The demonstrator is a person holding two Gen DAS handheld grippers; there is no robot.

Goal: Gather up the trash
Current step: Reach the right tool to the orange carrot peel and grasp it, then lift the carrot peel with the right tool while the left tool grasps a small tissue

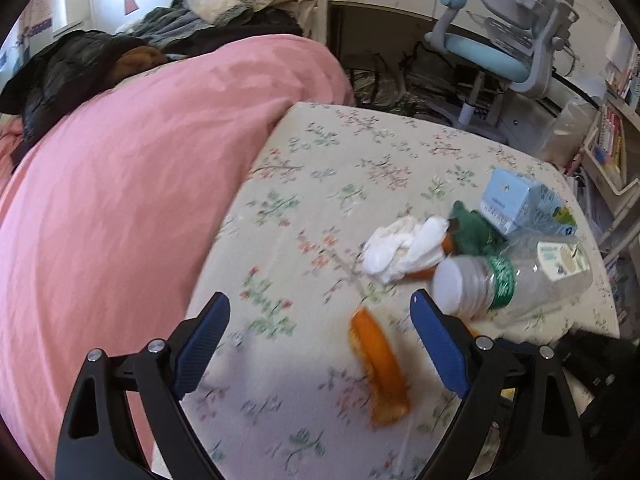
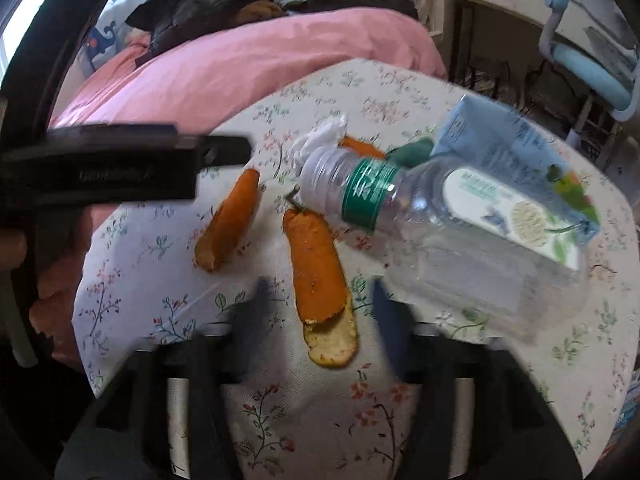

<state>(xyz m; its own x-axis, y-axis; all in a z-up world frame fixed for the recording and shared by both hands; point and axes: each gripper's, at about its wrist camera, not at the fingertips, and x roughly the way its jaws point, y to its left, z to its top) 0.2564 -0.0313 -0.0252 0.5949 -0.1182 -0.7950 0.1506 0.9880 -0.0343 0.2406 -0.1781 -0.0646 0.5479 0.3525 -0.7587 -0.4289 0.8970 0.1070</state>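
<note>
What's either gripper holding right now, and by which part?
Nothing. The left gripper is open above the sheet near an orange peel; the right gripper is open around another peel, not closed on it.

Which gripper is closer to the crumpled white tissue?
Left, as far as the views show. The left gripper hangs open just short of the tissue. The right gripper sits farther back, behind an orange peel.
</note>
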